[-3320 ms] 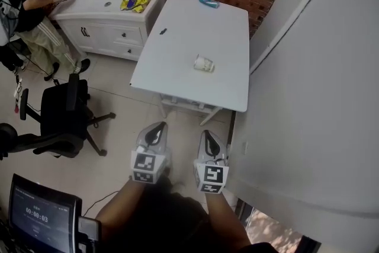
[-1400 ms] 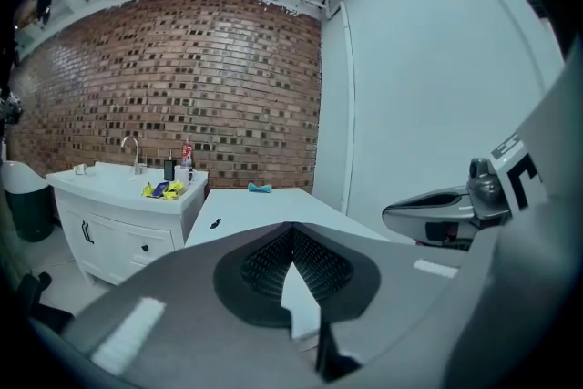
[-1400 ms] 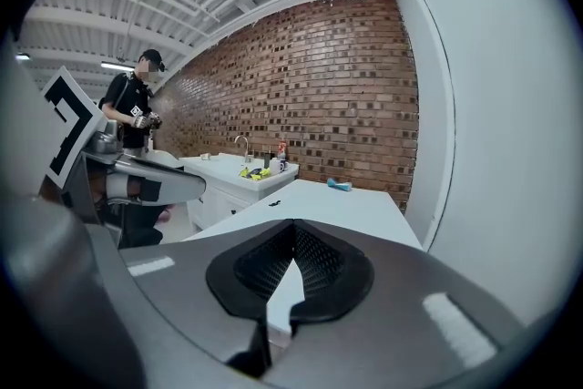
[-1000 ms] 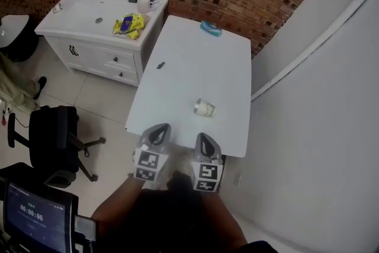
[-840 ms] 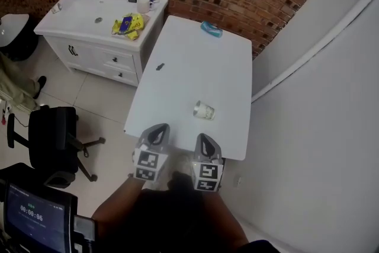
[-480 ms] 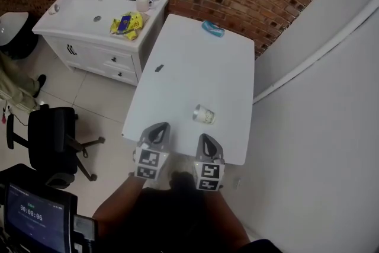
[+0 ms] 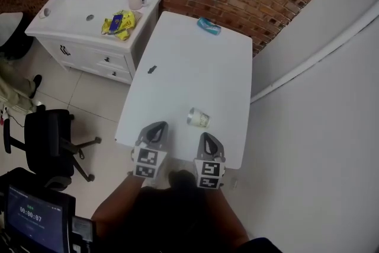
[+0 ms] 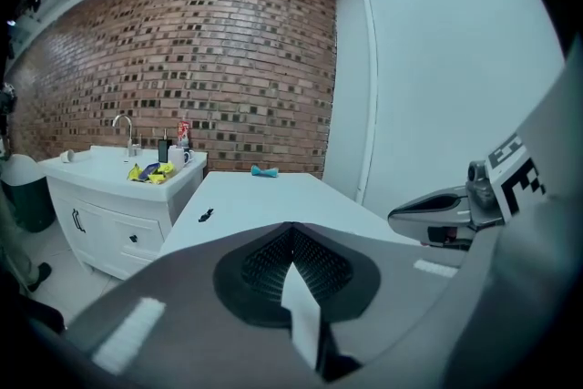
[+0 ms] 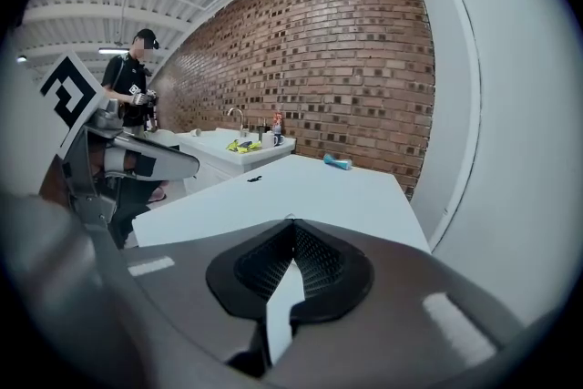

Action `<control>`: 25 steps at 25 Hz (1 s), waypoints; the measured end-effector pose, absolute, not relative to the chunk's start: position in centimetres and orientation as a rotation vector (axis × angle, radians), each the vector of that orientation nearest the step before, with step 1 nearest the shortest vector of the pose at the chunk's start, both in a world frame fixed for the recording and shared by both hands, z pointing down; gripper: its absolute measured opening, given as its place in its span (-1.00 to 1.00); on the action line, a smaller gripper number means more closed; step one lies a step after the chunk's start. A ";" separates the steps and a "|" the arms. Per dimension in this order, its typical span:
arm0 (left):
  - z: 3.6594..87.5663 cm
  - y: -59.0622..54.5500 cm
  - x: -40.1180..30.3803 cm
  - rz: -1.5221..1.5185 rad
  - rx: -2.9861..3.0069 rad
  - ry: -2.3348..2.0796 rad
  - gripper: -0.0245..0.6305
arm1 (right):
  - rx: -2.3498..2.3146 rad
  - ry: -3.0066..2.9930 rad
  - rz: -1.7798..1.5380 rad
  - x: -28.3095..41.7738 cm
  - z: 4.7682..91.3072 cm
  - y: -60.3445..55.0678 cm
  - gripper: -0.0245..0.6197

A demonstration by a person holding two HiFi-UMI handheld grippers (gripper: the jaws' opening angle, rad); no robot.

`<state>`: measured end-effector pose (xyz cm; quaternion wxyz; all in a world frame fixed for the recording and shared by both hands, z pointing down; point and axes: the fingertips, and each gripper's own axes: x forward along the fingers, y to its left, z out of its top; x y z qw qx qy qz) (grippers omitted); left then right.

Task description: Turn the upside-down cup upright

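A small paper cup [image 7: 198, 118] rests on the white table [image 7: 195, 68] near its front edge and looks tipped on its side. My left gripper [image 7: 157, 127] is shut and empty, at the table's front edge, left of the cup. The right gripper [image 7: 208, 140] is shut too, just in front of the cup and apart from it. In the left gripper view the shut jaws of my left gripper [image 8: 291, 230] fill the foreground, with the right gripper [image 8: 446, 209] at the side. My own jaws hide the cup in both gripper views.
A blue object [image 7: 208, 25] lies at the table's far end and a small black item [image 7: 152, 69] near its left edge. A sink cabinet [image 7: 89, 21] with yellow packets stands at left. An office chair [image 7: 50, 139] is nearer. A white wall [image 7: 314, 115] runs along the right.
Both grippers have come forward to the table's front edge, and the table and cup now sit closer in the head view. The cup has not moved on the table.
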<state>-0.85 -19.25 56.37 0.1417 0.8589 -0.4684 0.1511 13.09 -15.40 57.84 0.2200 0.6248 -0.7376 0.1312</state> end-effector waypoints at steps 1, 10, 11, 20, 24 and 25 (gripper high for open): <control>56.5 -19.4 -0.7 0.439 2.475 -1.349 -0.93 | 1.721 -2.036 0.362 13.2 58.1 -15.6 -0.88; 57.5 -20.9 0.6 0.458 2.446 -1.333 -0.93 | 1.543 -2.042 0.327 12.9 60.5 -17.1 -0.88; 57.6 -21.0 0.8 0.458 2.443 -1.331 -0.93 | 1.527 -2.048 0.329 12.8 60.7 -17.1 -0.88; 57.9 -21.6 1.5 0.428 2.435 -1.318 -0.93 | 1.317 -2.019 0.219 12.6 62.6 -17.4 -0.72; 57.7 -22.1 1.7 0.418 2.436 -1.312 -0.93 | 1.186 -1.977 0.099 12.4 62.9 -17.9 -0.57; 57.7 -22.2 1.7 0.415 2.435 -1.313 -0.93 | 1.152 -1.963 0.069 12.4 63.1 -18.0 -0.49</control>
